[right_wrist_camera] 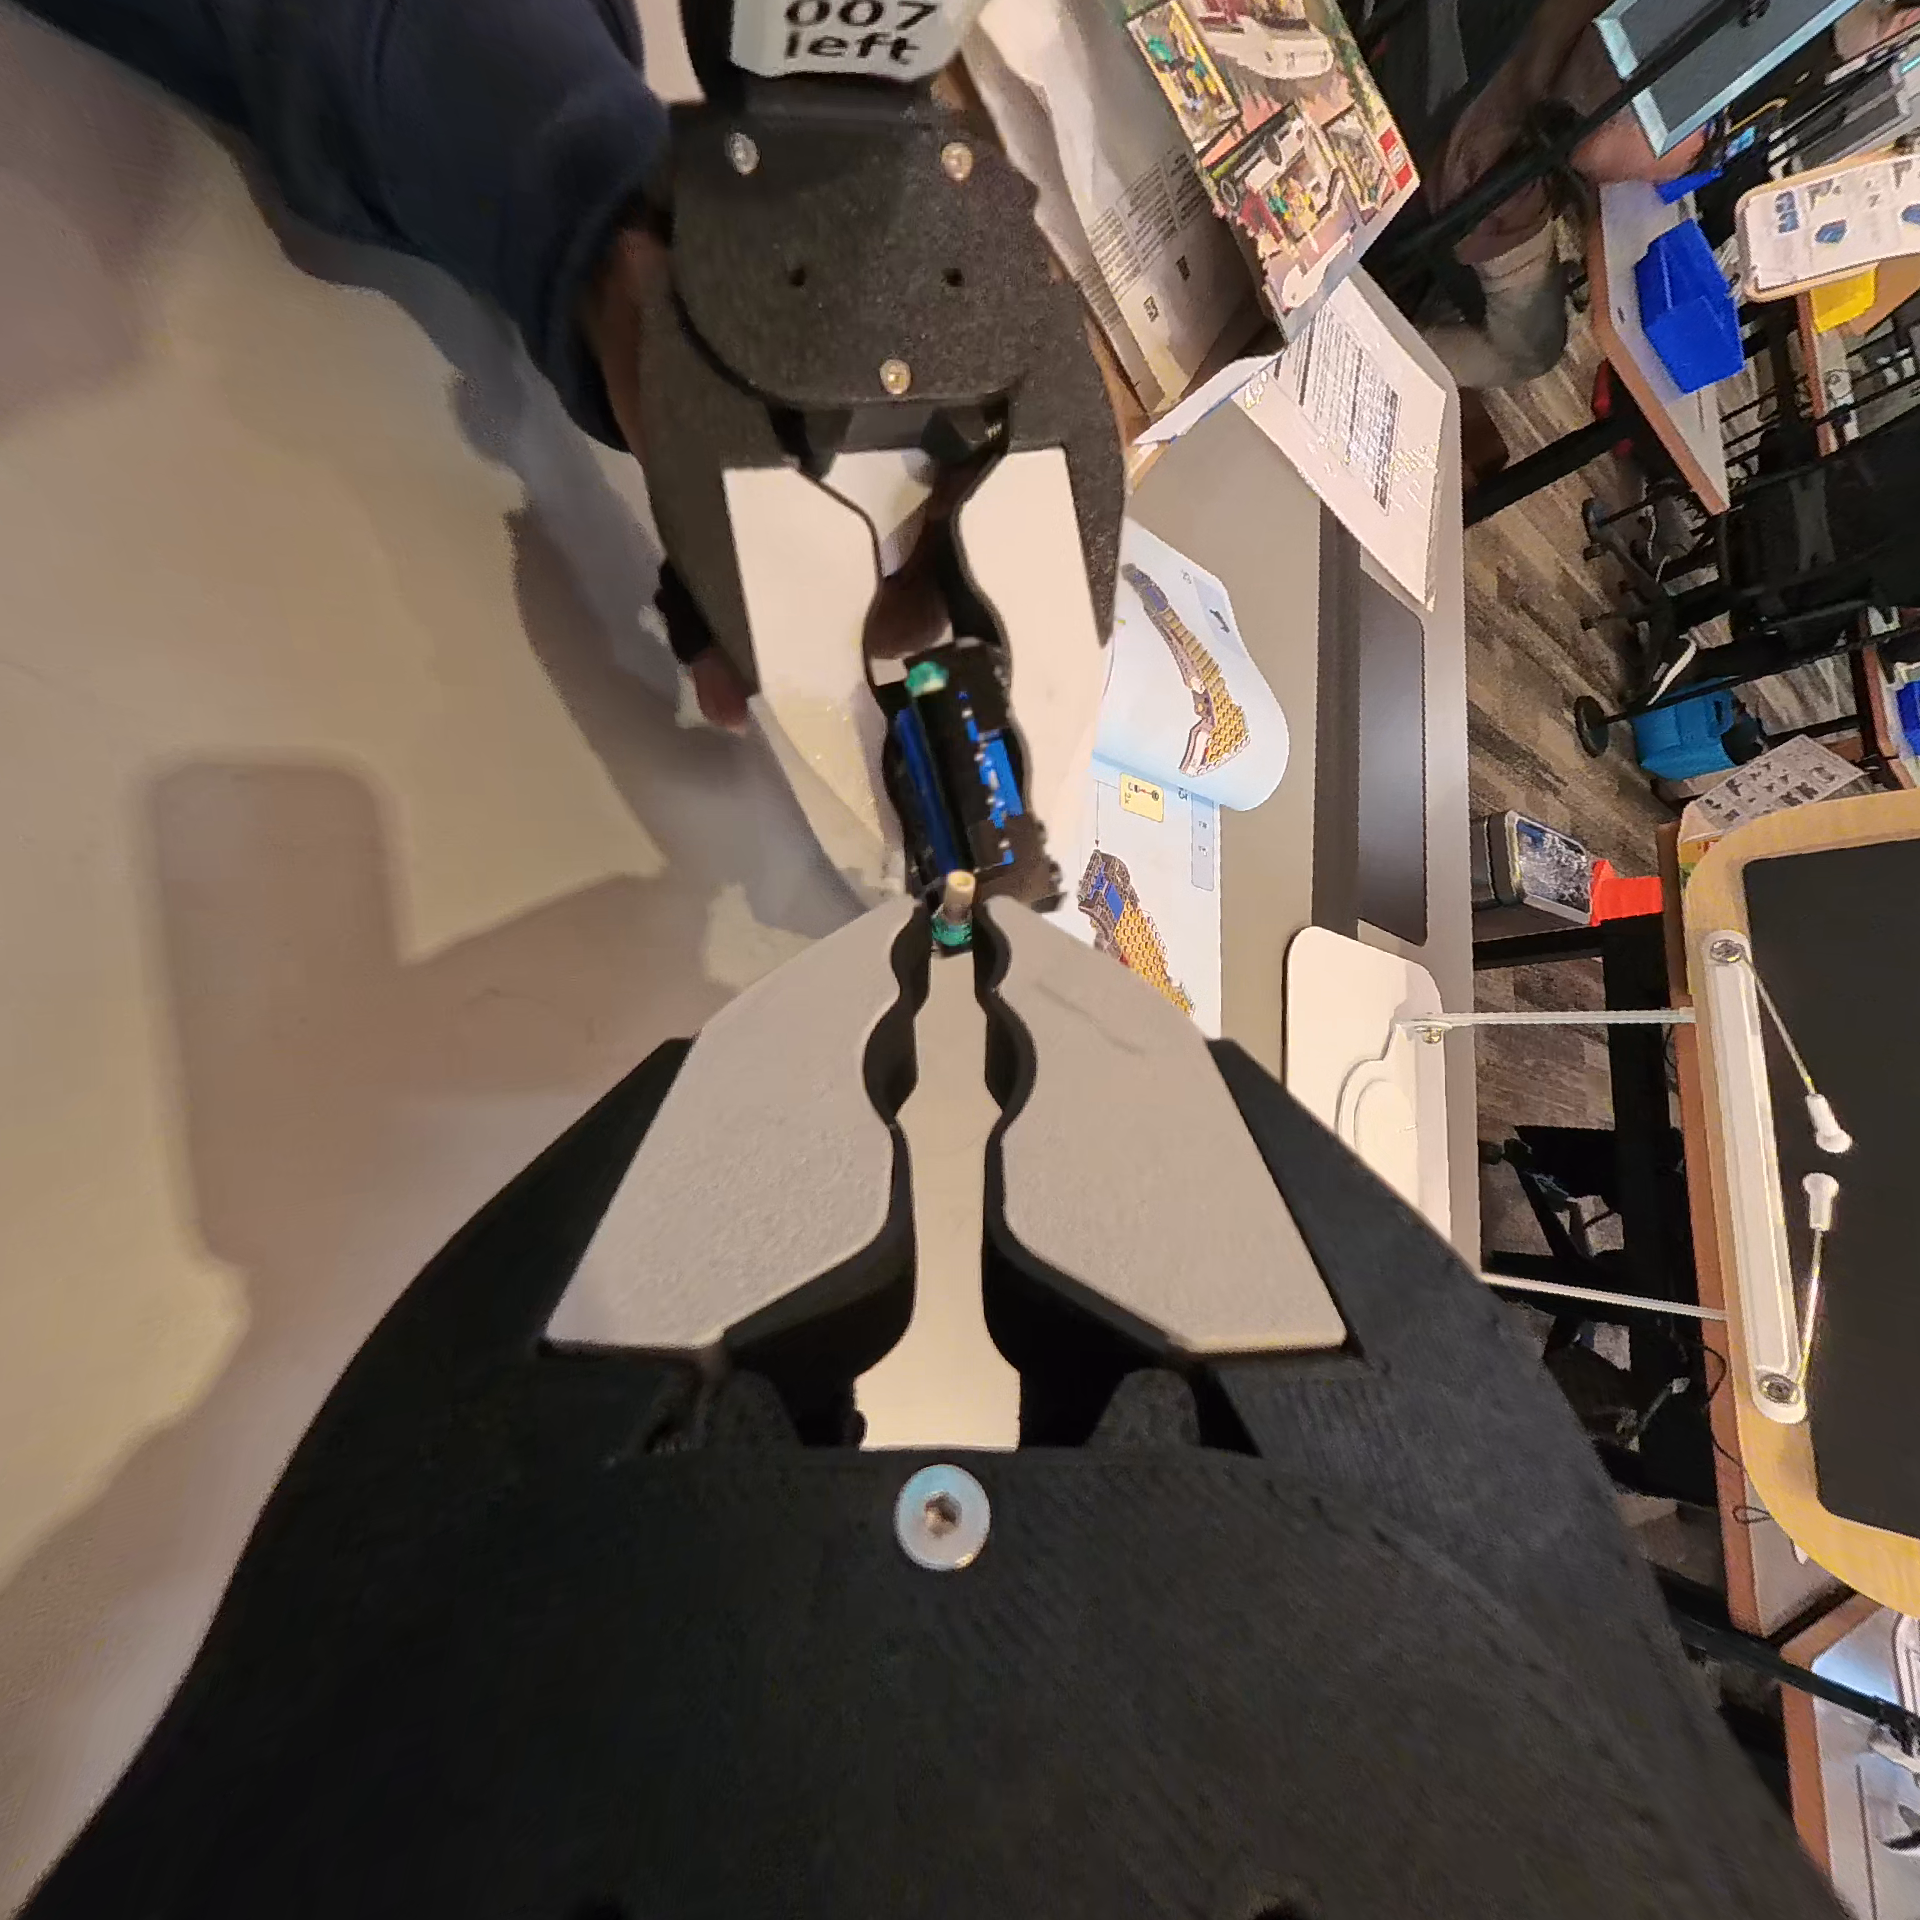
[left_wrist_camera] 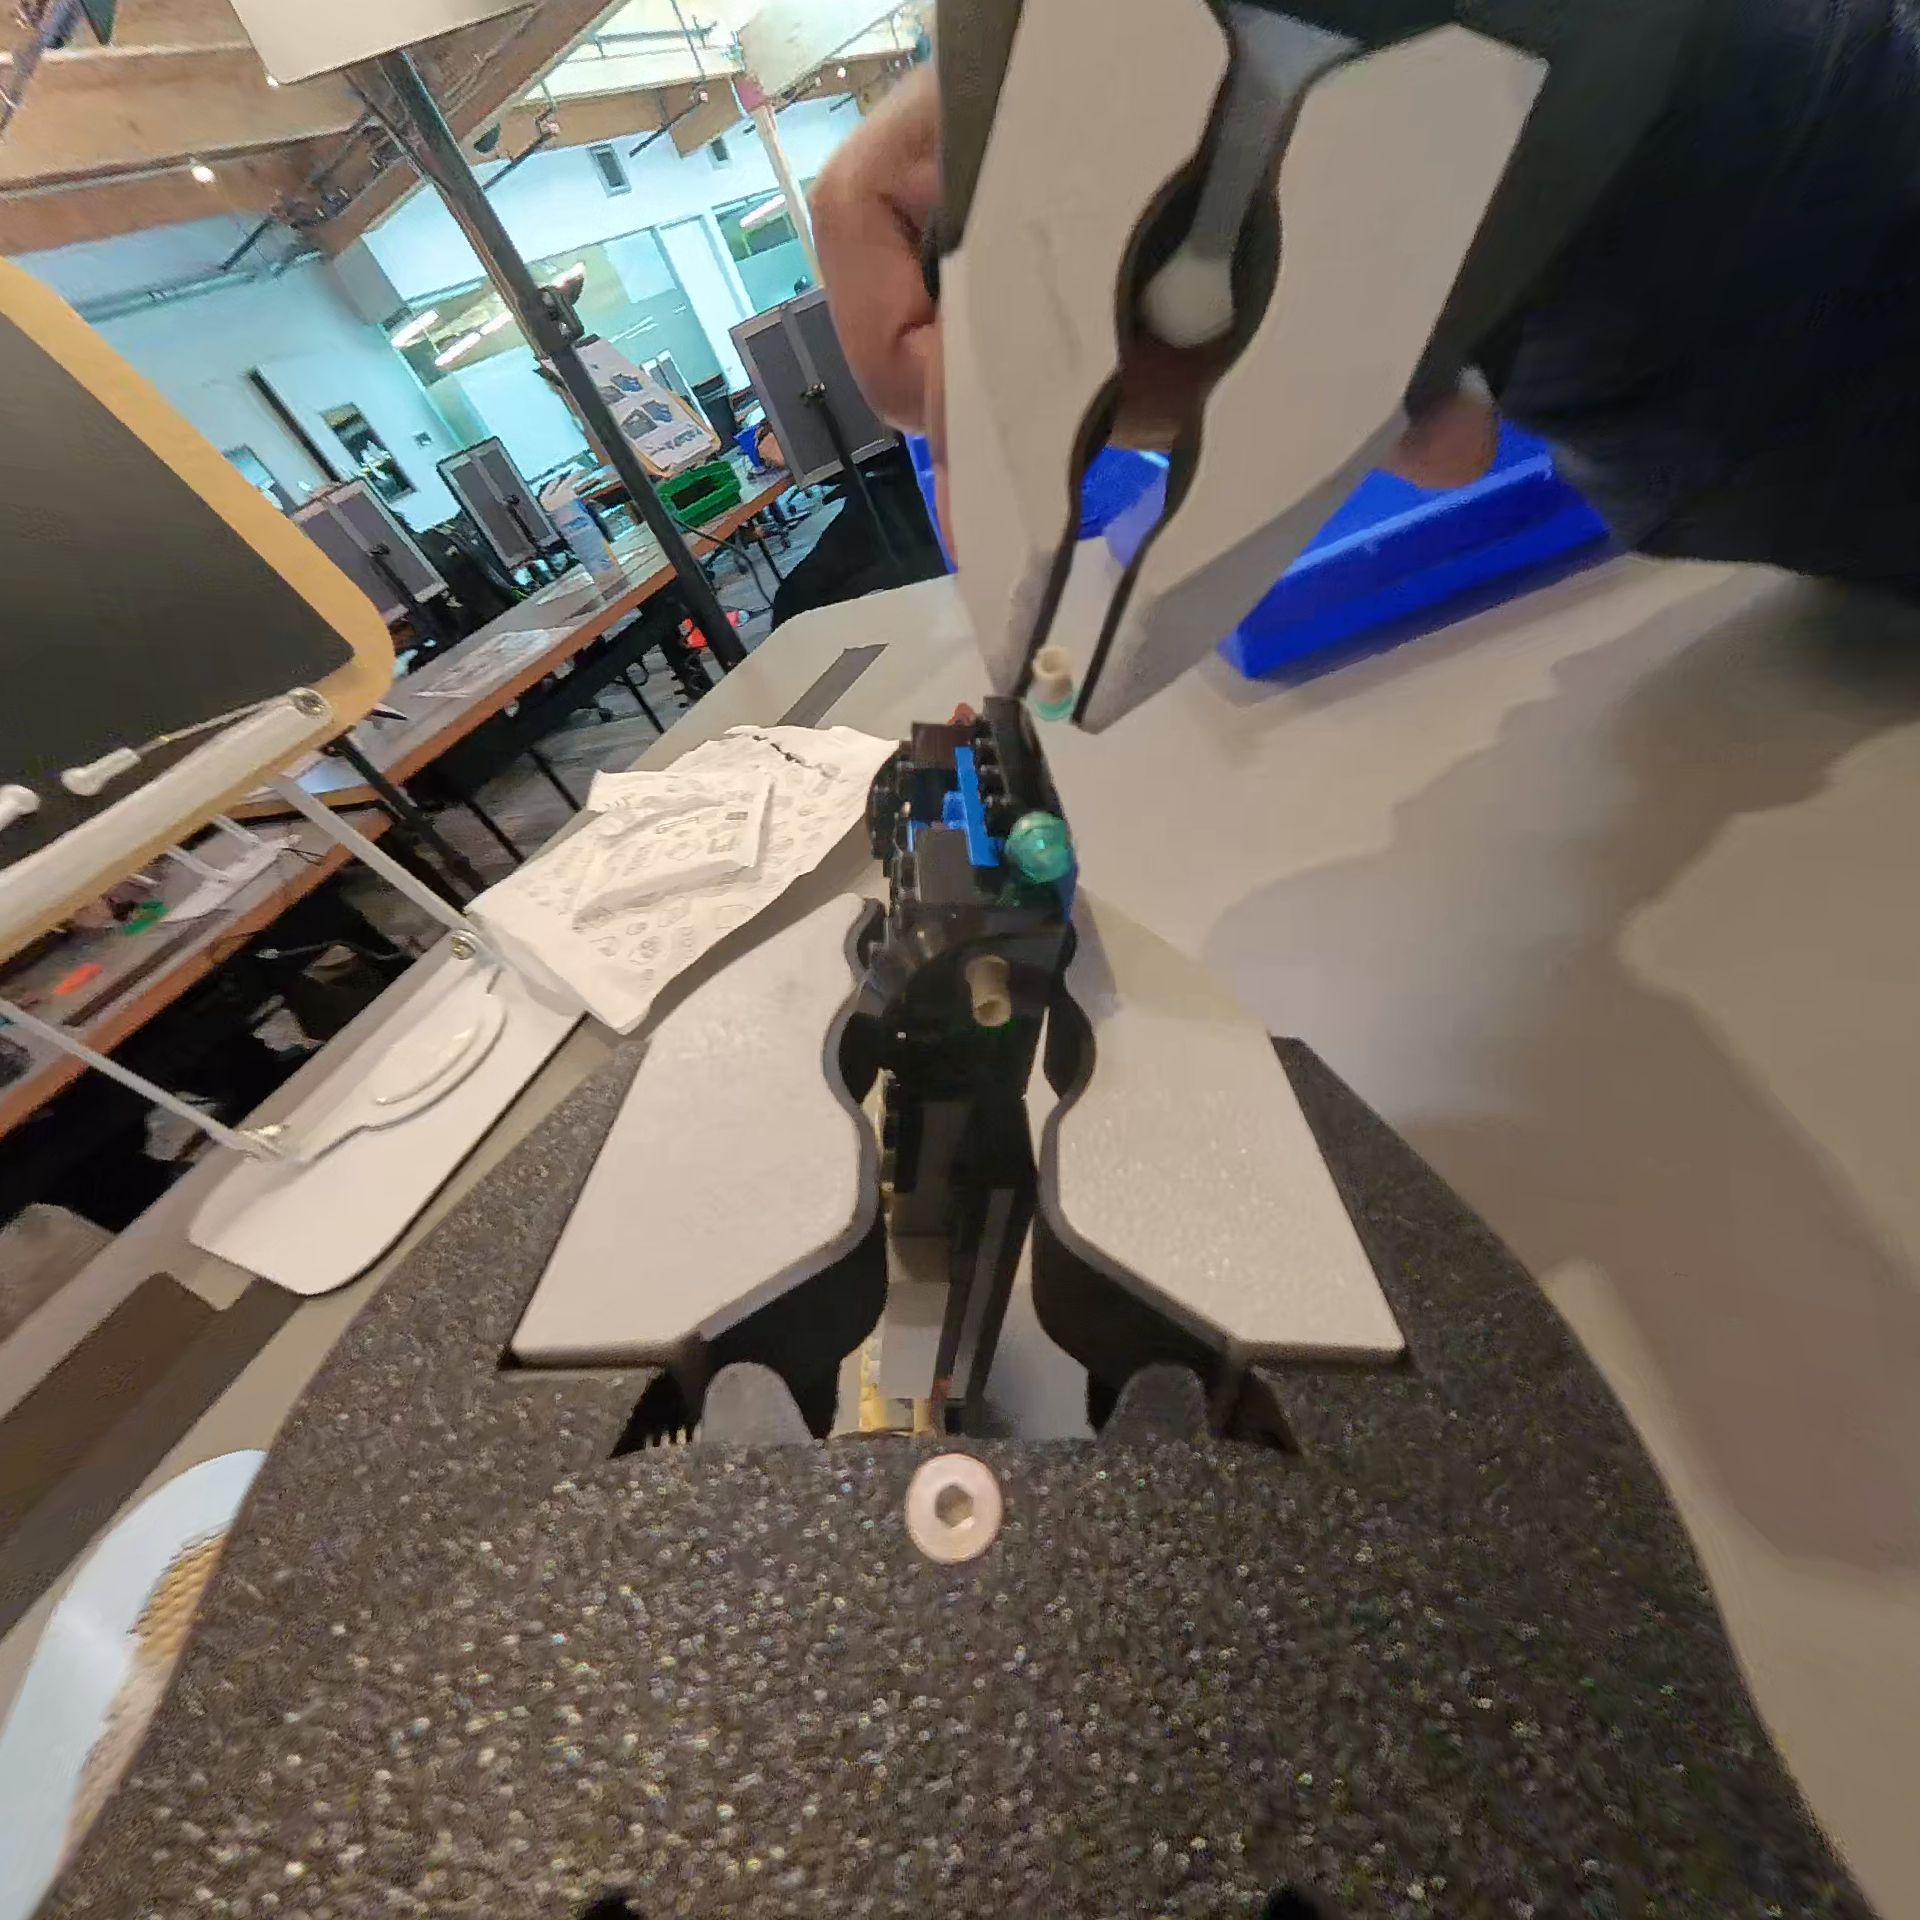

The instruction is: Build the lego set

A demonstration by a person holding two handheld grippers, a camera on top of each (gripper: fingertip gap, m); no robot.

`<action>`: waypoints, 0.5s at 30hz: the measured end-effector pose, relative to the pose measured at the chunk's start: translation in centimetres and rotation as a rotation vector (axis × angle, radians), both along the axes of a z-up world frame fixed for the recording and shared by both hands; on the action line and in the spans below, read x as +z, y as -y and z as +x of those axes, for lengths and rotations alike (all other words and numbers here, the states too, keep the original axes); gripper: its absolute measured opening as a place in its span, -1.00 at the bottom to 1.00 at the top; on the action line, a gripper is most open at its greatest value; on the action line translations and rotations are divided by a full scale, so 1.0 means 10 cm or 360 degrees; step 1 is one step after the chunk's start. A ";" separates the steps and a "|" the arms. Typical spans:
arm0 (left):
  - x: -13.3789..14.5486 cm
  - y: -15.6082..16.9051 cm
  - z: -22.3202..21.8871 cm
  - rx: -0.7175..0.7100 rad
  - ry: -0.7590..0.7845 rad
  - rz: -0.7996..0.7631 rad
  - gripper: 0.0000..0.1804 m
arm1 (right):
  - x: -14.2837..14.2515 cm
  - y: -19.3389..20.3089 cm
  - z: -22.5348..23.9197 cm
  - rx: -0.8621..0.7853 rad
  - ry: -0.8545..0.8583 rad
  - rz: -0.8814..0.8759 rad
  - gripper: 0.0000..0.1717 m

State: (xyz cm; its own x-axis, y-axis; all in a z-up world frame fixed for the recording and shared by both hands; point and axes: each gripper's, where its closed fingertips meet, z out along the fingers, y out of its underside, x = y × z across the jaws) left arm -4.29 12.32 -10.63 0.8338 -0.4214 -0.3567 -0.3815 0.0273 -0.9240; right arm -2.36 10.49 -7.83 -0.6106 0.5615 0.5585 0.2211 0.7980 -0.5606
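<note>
My left gripper (left_wrist_camera: 971, 935) is shut on a black and blue brick assembly (left_wrist_camera: 966, 831), which bears a round teal piece (left_wrist_camera: 1037, 847) and a tan peg (left_wrist_camera: 987, 992). It is held above the white table (left_wrist_camera: 1455, 1039). My right gripper (left_wrist_camera: 1051, 698) comes in from above, shut on a small tan pin with a teal end (left_wrist_camera: 1051, 673). The pin's tip is right at the assembly's far end. In the right wrist view, my right gripper (right_wrist_camera: 951, 928) pinches the pin (right_wrist_camera: 956, 896) at its fingertips. It points at the assembly (right_wrist_camera: 971, 774) held in the left gripper (right_wrist_camera: 966, 821).
A blue bin (left_wrist_camera: 1403, 561) stands at the back of the table. Crumpled white paper bags (left_wrist_camera: 675, 862) lie to the left. An open instruction booklet (right_wrist_camera: 1195, 727) and a printed box (right_wrist_camera: 1278, 135) lie nearby. A black board on a stand (right_wrist_camera: 1829, 1143) is at the table's edge.
</note>
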 end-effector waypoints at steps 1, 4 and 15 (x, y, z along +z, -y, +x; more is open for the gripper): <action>-0.01 0.00 0.00 0.0017 -0.0036 0.0007 -0.69 | 0.01 0.00 0.00 0.0004 -0.0008 -0.0001 -0.92; -0.02 -0.01 0.02 0.0030 -0.0095 0.0026 -0.69 | 0.01 0.01 0.00 0.0017 -0.0026 0.0020 -0.92; 0.04 0.01 0.04 0.0039 -0.0105 0.0066 -0.69 | 0.00 -0.02 0.00 0.0018 -0.0037 0.0050 -0.91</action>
State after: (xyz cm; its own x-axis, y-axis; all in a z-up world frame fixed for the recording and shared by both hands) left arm -3.87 12.18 -10.28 0.8176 -0.3850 -0.4282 -0.4427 0.0552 -0.8949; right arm -2.34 10.66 -7.80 -0.6033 0.5367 0.5899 0.1990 0.8176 -0.5403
